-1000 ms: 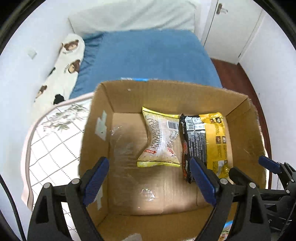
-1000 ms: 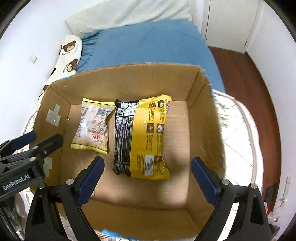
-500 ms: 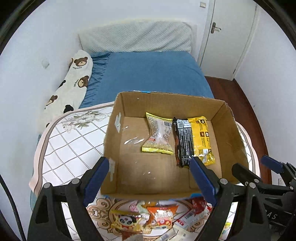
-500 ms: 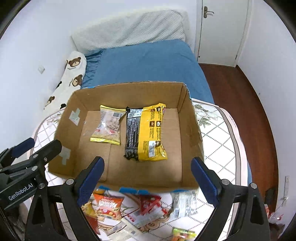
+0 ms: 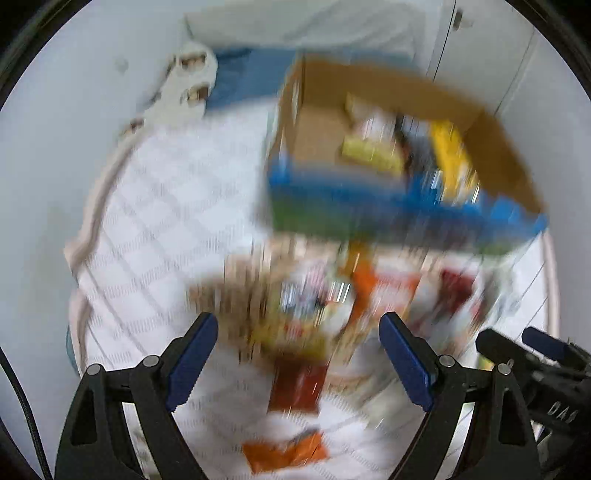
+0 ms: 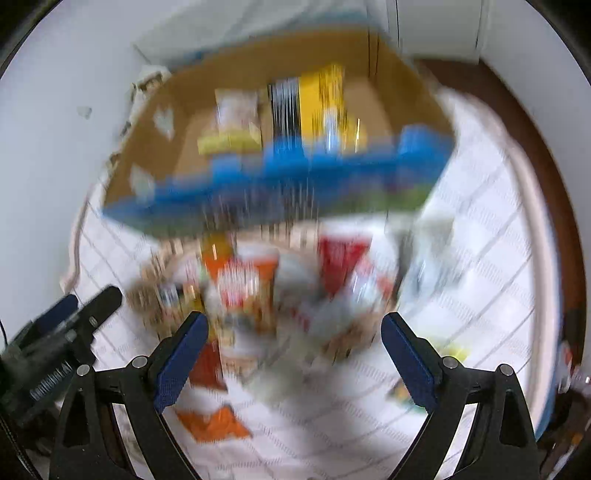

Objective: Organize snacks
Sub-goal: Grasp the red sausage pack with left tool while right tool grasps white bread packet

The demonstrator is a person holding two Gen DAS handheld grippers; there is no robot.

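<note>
Both views are motion-blurred. A cardboard box (image 5: pixel 491 147) with a blue front face (image 6: pixel 258 184) stands at the far side of the table. It holds a pale yellow packet (image 6: pixel 232 122) and a black-and-yellow packet (image 6: pixel 314 107). Loose snack packets lie on the tablecloth in front of the box, among them an orange one (image 6: pixel 243 284), a red one (image 6: pixel 343 258) and an orange one near me (image 5: pixel 284 454). My left gripper (image 5: pixel 299 362) is open and empty above these packets. My right gripper (image 6: pixel 295 362) is open and empty beside it.
A white checked tablecloth (image 5: pixel 166 229) covers the round table. A bed with a blue sheet (image 5: pixel 251 74) and a bear-print pillow (image 5: pixel 184 85) lies behind. A white door (image 6: pixel 436 29) and dark wood floor (image 6: pixel 517 103) are at the right.
Both grippers have pulled back from over the box and tipped down toward the loose packets in front of it. The box now sits farther up in both views. Both stay open.
</note>
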